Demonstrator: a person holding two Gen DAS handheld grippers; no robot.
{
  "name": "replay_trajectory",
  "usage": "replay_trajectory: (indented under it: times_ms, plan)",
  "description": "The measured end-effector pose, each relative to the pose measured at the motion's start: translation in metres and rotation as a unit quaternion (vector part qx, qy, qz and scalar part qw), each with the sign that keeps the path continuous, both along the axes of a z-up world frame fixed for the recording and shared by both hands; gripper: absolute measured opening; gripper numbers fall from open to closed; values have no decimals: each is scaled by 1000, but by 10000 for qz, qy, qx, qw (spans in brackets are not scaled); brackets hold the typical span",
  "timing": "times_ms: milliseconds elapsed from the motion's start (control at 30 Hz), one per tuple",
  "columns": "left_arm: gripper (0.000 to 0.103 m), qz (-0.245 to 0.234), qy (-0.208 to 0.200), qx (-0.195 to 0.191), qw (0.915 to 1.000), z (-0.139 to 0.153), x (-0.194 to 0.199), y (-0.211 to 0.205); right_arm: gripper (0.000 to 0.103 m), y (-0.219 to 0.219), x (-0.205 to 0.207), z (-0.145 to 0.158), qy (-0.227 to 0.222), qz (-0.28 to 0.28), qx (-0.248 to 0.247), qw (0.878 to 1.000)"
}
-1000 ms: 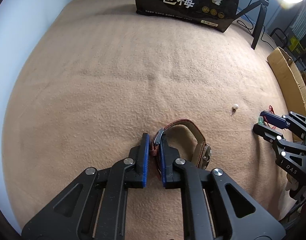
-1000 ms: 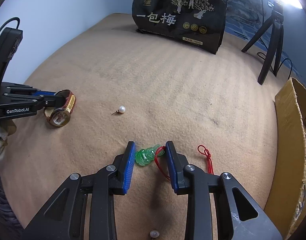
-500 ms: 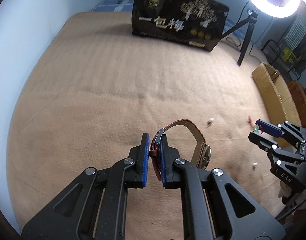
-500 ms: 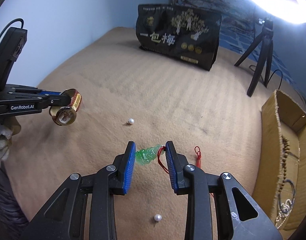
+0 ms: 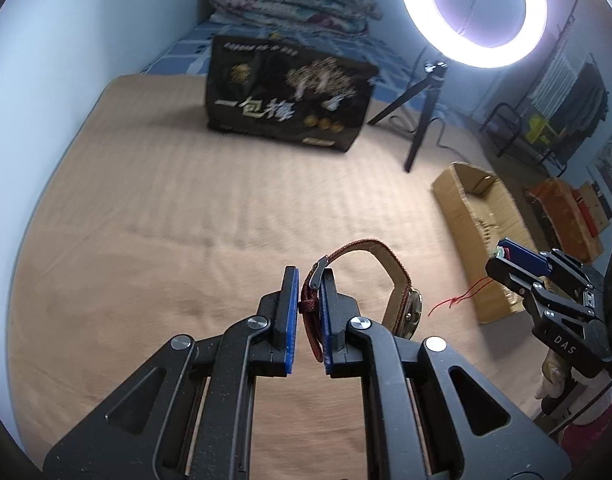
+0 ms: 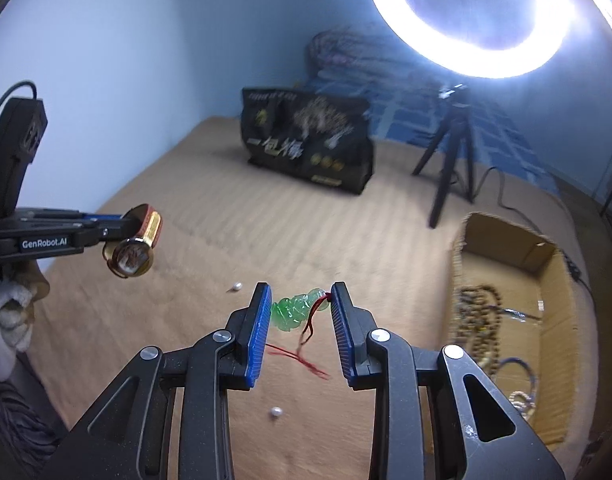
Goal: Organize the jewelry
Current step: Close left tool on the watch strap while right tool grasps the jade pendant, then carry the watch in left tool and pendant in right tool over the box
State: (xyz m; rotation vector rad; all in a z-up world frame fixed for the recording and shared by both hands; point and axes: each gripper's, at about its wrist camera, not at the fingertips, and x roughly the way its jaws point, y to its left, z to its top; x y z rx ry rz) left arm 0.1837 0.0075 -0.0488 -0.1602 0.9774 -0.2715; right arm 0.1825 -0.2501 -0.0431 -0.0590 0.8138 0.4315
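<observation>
My left gripper (image 5: 309, 280) is shut on the red-brown strap of a wristwatch (image 5: 389, 276) and holds it in the air above the tan blanket; its gold case hangs to the right. In the right wrist view the watch (image 6: 132, 254) hangs at the left. My right gripper (image 6: 302, 298) is shut on a green jade pendant (image 6: 296, 310) with a red cord (image 6: 306, 354) trailing below, held above the blanket. It also shows in the left wrist view (image 5: 505, 256) at the right. An open cardboard box (image 6: 505, 240) holds several bead strings (image 6: 479, 308).
Two loose pearls (image 6: 237, 287) (image 6: 274, 412) lie on the tan blanket (image 5: 186, 216). A black printed bag (image 5: 290, 108) stands at the back. A ring light (image 5: 471, 12) on a black tripod (image 5: 419, 120) stands behind the box (image 5: 477, 216).
Both grippers have risen well above the blanket with their pieces. The watch and the pendant have lifted off it and the box has come more into view.
</observation>
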Motion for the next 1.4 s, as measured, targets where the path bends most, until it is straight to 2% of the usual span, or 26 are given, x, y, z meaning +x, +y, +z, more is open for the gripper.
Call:
replay_trajectory:
  times_ms: [333, 633, 1033, 1400]
  plan:
    - [8, -338, -197, -209, 9990, 24, -1, -54, 29, -68, -7, 29, -344, -620, 189, 9973]
    - [8, -696, -177, -399, 9966, 29, 2, -114, 29, -126, 1, 44, -489, -1161, 345, 9914]
    - [8, -1178, -52, -515, 9917, 19, 8, -201, 29, -174, 25, 31, -380, -1556, 488, 9859]
    - [8, -1371, 191, -459, 9893, -6, 16, -250, 29, -197, 44, 8, -132, -1765, 628, 9822]
